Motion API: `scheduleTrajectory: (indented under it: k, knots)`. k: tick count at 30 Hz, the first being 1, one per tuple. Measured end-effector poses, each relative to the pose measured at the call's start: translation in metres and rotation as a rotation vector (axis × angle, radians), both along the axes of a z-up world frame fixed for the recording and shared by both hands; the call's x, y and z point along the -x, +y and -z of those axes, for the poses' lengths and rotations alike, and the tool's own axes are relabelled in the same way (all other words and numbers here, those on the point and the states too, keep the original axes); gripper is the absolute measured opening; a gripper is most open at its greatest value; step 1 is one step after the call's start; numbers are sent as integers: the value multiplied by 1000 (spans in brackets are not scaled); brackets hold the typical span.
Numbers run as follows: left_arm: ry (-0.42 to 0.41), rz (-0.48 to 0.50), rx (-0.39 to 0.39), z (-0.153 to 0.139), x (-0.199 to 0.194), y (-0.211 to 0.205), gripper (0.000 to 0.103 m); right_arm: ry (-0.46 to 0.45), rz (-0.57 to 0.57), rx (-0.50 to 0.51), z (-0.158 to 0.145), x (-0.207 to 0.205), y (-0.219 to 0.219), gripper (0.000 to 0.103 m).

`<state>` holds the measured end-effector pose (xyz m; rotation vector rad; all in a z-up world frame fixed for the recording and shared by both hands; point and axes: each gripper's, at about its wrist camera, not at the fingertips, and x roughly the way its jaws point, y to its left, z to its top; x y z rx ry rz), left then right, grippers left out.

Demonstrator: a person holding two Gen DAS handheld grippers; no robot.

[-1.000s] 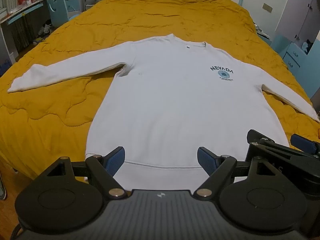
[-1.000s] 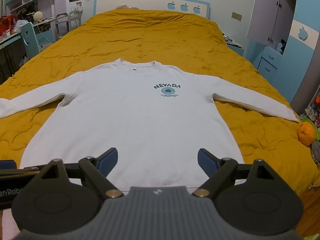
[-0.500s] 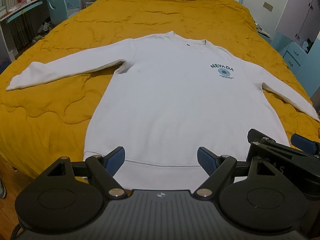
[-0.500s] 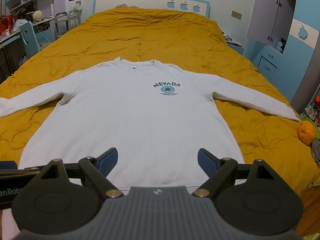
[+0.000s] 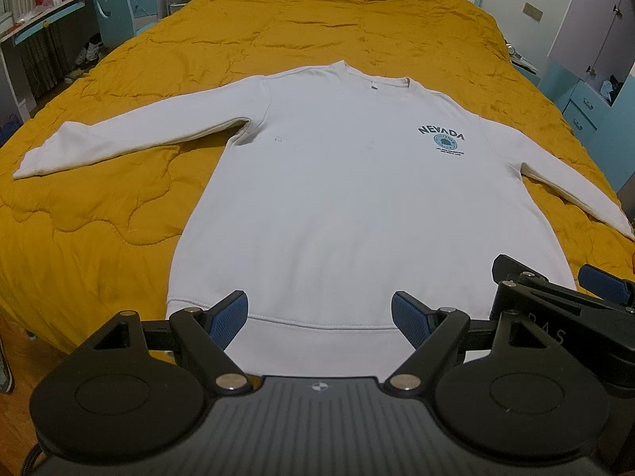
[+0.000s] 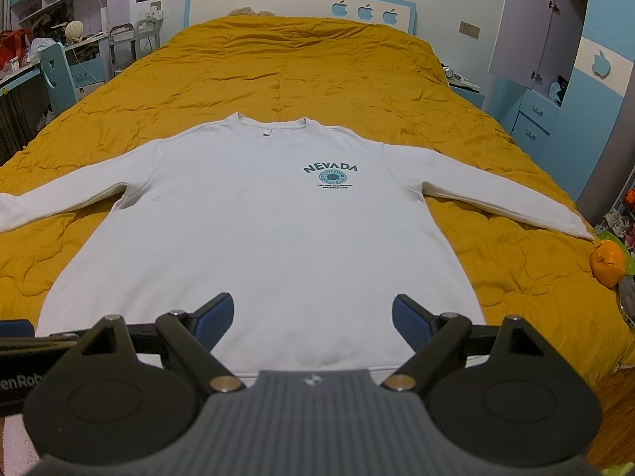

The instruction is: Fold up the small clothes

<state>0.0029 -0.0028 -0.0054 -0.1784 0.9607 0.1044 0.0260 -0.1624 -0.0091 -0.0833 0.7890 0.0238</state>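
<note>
We are holding the left gripper (image 5: 319, 311) and right gripper (image 6: 313, 315) side by side, both spread wide, hovering over the near hem of a white sweatshirt (image 5: 357, 198) lying flat on the yellow bed (image 5: 317, 20).

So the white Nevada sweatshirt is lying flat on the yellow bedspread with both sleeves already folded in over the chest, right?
Not quite. The white Nevada sweatshirt does lie flat on the yellow bedspread, but both sleeves are spread straight out to the sides, not folded in. The right wrist view shows this best.
</note>
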Motion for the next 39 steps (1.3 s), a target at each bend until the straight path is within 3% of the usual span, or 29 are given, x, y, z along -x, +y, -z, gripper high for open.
scheduleTrajectory:
  k: [39]
  knots:
    - [5,4,-7,-1,-3,1,96,3,7,4,-1,1,-1,83]
